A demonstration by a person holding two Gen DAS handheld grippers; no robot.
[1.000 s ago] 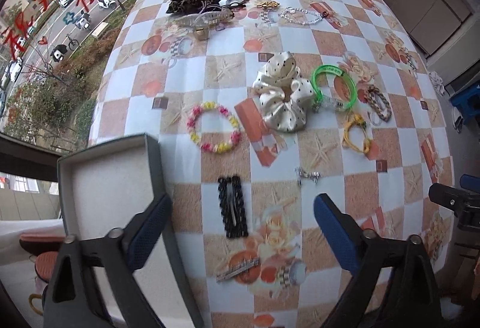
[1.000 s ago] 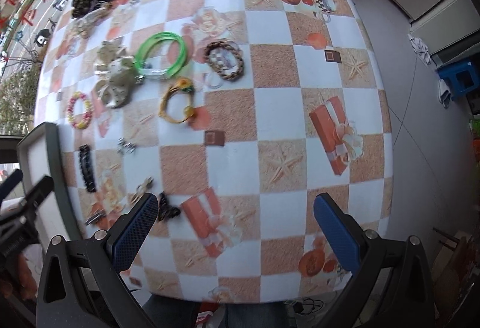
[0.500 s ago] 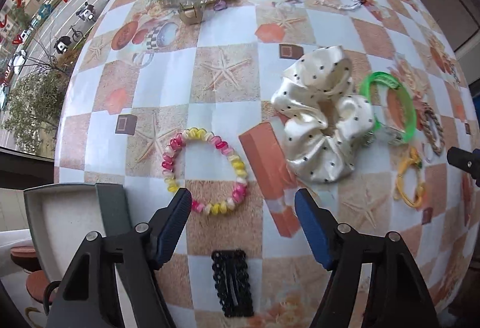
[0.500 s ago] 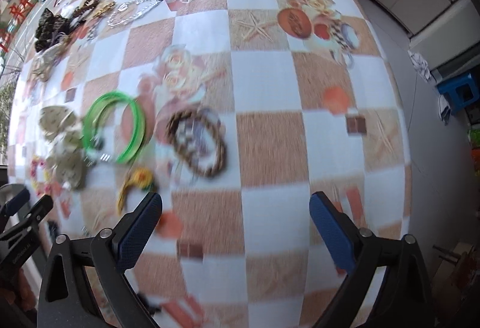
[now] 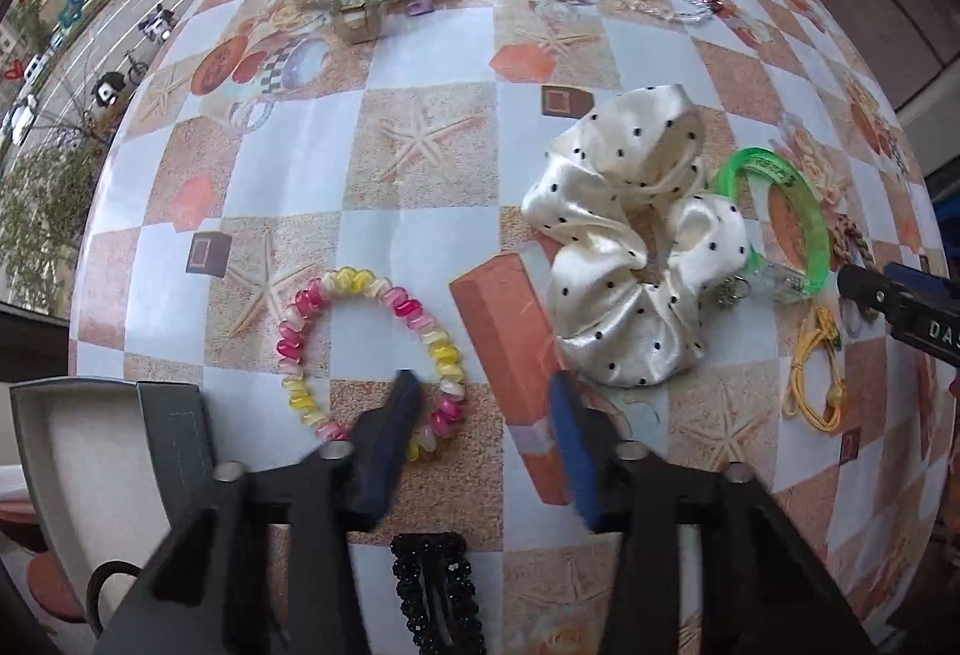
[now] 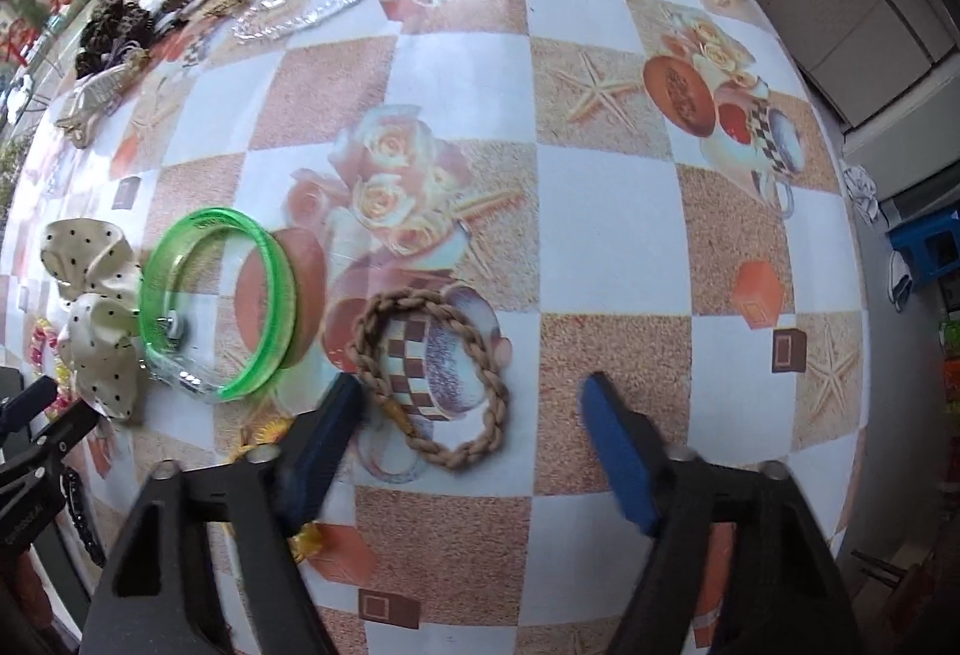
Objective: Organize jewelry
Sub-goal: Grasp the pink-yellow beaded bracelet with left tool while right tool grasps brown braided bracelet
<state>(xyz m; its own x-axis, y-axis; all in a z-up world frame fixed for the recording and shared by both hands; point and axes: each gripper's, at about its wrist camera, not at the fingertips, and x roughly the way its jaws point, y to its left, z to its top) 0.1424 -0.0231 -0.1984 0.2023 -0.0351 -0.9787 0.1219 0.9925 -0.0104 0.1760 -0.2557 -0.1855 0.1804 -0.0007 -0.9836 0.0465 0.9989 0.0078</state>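
A pink and yellow bead bracelet (image 5: 351, 283) lies flat on the checked tablecloth (image 5: 420, 229). My left gripper (image 5: 483, 385) points down at it with its jaws closing. The left finger stands inside the ring and the ring's right arc lies between the jaws, with a wide gap to the right pad. In the right wrist view a brown braided bracelet (image 6: 420, 300) lies between the closing jaws of my right gripper (image 6: 471, 385). The left pad is at the braid's edge and the right pad stands apart from it.
An open grey box (image 5: 78, 463) with white lining sits at the table's near left edge. A dotted white scrunchie (image 5: 630, 259), a green bangle (image 6: 222, 295), a yellow cord bracelet (image 5: 816, 373) and a black hair clip (image 5: 438, 589) lie nearby. Several hair pieces crowd the far edge.
Both grippers have come down close to the table and their jaws have narrowed. The left now straddles the bead bracelet's arc; the right has shifted over the braided bracelet.
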